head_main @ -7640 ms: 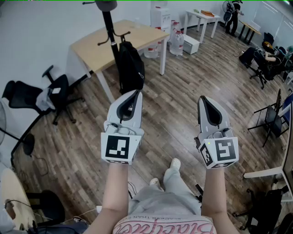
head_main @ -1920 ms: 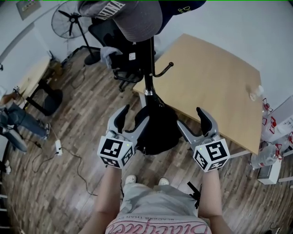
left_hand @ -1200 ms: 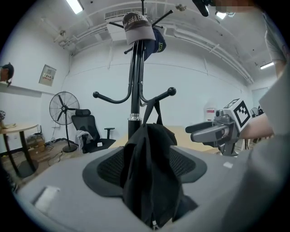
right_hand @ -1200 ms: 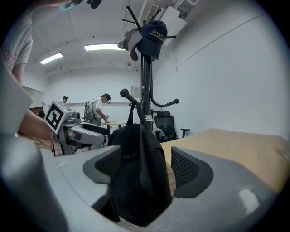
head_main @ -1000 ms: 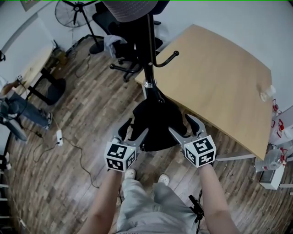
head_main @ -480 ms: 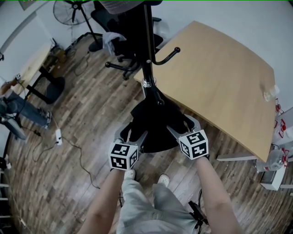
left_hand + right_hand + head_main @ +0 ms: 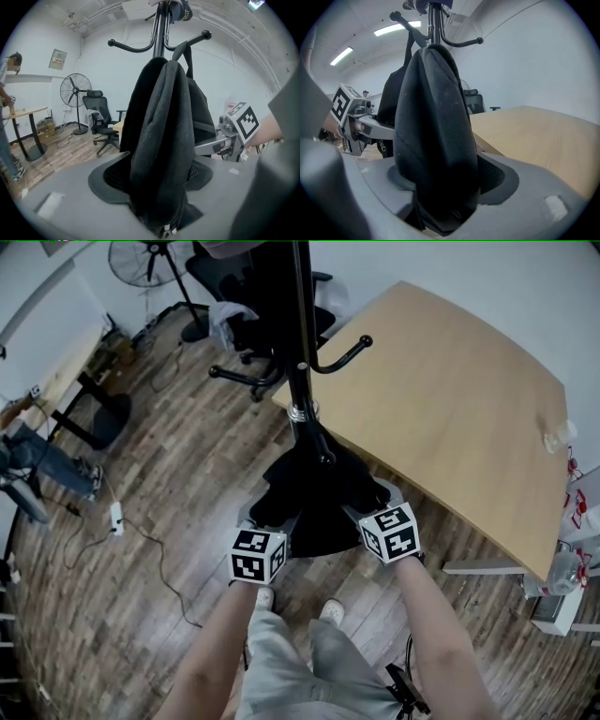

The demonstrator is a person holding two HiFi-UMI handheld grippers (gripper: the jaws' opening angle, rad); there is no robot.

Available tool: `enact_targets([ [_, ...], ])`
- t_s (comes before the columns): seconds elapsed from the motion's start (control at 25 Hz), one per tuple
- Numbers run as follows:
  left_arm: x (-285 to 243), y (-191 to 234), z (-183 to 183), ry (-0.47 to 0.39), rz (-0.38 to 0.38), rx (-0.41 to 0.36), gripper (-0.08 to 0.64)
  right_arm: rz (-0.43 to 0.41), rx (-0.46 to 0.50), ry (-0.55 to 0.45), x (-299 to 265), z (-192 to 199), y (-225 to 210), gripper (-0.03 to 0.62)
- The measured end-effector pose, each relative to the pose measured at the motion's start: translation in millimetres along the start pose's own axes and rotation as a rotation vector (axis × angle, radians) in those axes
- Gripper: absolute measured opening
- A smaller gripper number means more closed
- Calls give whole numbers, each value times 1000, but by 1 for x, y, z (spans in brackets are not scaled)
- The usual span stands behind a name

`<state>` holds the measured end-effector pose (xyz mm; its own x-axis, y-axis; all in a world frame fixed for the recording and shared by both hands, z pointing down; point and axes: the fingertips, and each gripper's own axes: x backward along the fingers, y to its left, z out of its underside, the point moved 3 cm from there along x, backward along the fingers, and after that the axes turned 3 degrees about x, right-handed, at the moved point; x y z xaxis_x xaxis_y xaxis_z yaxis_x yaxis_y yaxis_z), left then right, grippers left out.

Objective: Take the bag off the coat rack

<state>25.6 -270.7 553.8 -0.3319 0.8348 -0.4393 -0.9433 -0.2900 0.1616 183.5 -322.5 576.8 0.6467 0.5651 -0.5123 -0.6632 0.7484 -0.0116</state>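
A black bag (image 7: 319, 488) hangs by its strap (image 7: 185, 49) from a hook of the black coat rack (image 7: 302, 381). My left gripper (image 7: 273, 518) straddles the bag's left side, and in the left gripper view that edge (image 7: 161, 140) fills the gap between the jaws. My right gripper (image 7: 373, 499) straddles the right side, where the bag (image 7: 436, 126) bulges between the mesh pads (image 7: 499, 176). Both pairs of jaws have just been closing round the fabric and still stand wide. Each gripper shows in the other's view: the right gripper (image 7: 234, 133) and the left gripper (image 7: 354, 124).
A wooden table (image 7: 459, 399) stands close behind and right of the rack. Office chairs (image 7: 248, 315) and a fan (image 7: 141, 259) are at the back left. A cable (image 7: 155, 540) trails over the wood floor. A person (image 7: 33, 465) stands at the far left.
Both grippers have sunk lower along the bag and moved in on its two sides. Their jaws, earlier clearly apart in front of it, now reach round the fabric.
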Motion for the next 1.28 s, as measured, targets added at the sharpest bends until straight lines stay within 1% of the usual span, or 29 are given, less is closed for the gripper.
enact_targets([
  [0.12, -7, 2, 3, 18, -6, -1, 281, -12, -15, 9, -5, 3, -1, 314],
  [0.24, -11, 3, 6, 29, -10, 2, 271, -22, -39, 6, -8, 5, 0, 287],
  [0.28, -11, 4, 6, 29, -15, 3, 256, -24, -43, 7, -8, 5, 0, 263],
  [0.36, -11, 7, 7, 31, -23, 4, 194, -24, -46, 11, -8, 7, 2, 204],
  [0.52, -11, 6, 8, 44, -5, 4, 152, -19, -66, 10, -5, 10, 11, 115],
  [0.64, -10, 6, 7, 48, 11, 24, 121, -10, -87, 16, -1, 9, 18, 72],
  [0.8, -5, 1, 5, 47, 23, 41, 94, -9, -120, 24, 8, 10, 25, 48],
  [1.04, 7, -10, 2, 38, 49, 30, 71, 0, -153, 13, 25, 10, 34, 41],
  [1.28, 22, -19, -4, 14, 58, 27, 65, -3, -150, -3, 43, 5, 41, 41],
])
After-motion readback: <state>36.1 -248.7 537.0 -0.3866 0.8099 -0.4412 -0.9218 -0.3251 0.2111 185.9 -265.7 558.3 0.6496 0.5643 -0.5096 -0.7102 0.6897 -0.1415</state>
